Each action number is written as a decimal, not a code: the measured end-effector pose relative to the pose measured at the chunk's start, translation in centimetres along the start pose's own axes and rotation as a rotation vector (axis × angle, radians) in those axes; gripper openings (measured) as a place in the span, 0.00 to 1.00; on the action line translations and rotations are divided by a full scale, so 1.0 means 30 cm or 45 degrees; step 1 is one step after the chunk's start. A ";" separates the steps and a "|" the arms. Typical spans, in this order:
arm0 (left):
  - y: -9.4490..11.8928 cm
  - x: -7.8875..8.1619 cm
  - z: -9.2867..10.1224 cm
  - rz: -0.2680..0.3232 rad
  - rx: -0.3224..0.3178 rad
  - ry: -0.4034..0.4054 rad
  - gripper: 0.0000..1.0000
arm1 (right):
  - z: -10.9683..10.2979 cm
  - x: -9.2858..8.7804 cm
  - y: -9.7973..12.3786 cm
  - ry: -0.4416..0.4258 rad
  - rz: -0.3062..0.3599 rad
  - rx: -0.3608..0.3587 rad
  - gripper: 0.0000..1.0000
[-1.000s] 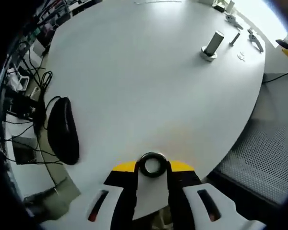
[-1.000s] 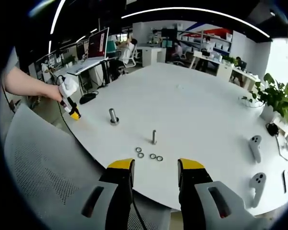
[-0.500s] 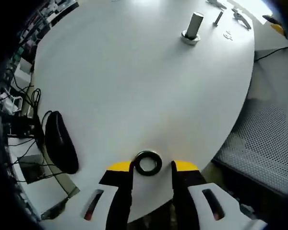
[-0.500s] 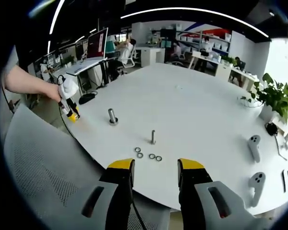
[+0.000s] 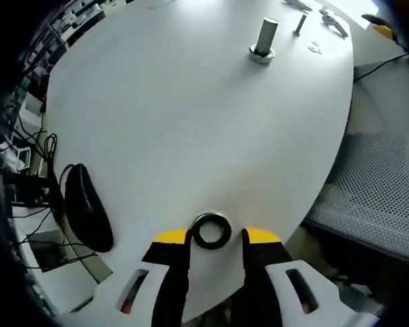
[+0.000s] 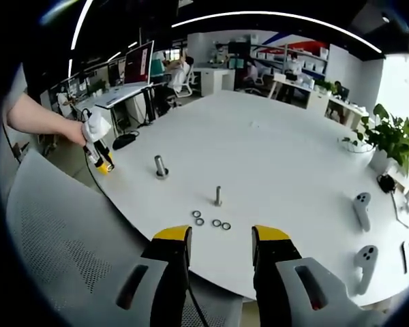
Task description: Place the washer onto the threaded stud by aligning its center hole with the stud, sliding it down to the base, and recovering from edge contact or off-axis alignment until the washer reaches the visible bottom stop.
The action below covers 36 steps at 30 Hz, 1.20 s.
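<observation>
A dark ring washer (image 5: 212, 230) sits between the yellow tips of my left gripper (image 5: 215, 236), which is shut on it above the white table's near edge. The thick threaded stud (image 5: 264, 37) stands upright far ahead, with a thinner stud (image 5: 300, 24) beyond it. In the right gripper view a person's hand holds the left gripper (image 6: 99, 158) left of the thick stud (image 6: 161, 165). The thin stud (image 6: 219, 195) has several loose washers (image 6: 210, 219) in front of it. My right gripper (image 6: 219, 238) is open with nothing between its fingers, hovering at the table edge.
A black mouse (image 5: 88, 208) and cables lie left of the left gripper. A grey mesh chair (image 6: 54, 231) stands below the table edge. Two white controllers (image 6: 362, 204) lie at the right, beside a potted plant (image 6: 392, 139). Desks and seated people fill the background.
The left gripper view has tilted and drawn back slightly, so the studs sit higher in the picture; the washer stays between the jaws. The right gripper has not moved.
</observation>
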State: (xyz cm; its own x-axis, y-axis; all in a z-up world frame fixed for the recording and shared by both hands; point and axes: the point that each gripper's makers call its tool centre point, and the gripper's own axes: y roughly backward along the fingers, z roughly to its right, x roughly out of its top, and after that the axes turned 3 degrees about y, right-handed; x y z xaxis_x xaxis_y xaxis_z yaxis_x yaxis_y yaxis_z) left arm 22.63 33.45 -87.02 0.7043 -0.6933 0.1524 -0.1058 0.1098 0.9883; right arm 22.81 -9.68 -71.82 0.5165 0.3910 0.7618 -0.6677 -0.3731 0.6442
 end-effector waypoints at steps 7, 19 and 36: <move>-0.003 0.000 -0.014 0.041 -0.001 0.031 0.25 | 0.001 0.000 0.000 -0.003 0.002 0.001 0.37; -0.005 0.008 -0.014 0.013 0.027 0.074 0.20 | 0.006 0.005 0.004 -0.007 0.014 -0.006 0.37; -0.009 0.084 0.007 0.074 -0.024 0.050 0.19 | 0.012 0.002 0.004 -0.009 0.008 -0.013 0.37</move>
State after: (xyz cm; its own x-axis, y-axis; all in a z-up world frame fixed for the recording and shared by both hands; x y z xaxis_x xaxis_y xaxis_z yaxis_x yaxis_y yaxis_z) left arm 24.29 31.50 -86.91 0.7246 -0.6568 0.2087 -0.1341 0.1627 0.9775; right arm 22.96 -9.99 -71.67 0.5161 0.3825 0.7664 -0.6765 -0.3667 0.6386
